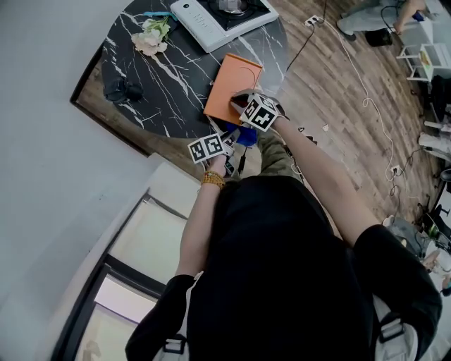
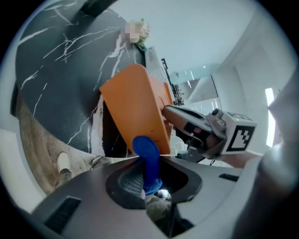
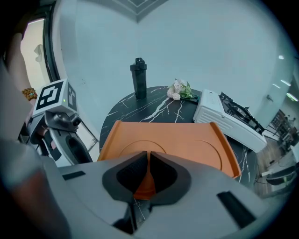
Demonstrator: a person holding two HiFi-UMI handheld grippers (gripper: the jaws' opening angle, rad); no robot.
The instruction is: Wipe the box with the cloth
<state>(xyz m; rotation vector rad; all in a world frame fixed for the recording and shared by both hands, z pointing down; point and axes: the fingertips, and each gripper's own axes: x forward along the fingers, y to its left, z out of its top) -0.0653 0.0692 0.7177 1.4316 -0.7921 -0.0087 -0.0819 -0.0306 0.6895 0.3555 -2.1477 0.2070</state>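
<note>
Cloth [image 2: 147, 156], blue and surely soft, is pinched in the left gripper [image 2: 145, 176] beside the box [image 3: 163, 137], probably light, stiff and smooth, at the table's [image 1: 155, 77] near edge; right gripper [image 3: 148, 176] clamps its near rim, a sensible hold

Blue cloth [image 1: 246, 136] mostly behind a marker cube [image 1: 258, 112]; stove [image 1: 224, 17] (head view) partly beyond the top edge.

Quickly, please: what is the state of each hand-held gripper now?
Left hand-held gripper: closed on the blue cloth.
Right hand-held gripper: closed on the near edge of the orange box.
</note>
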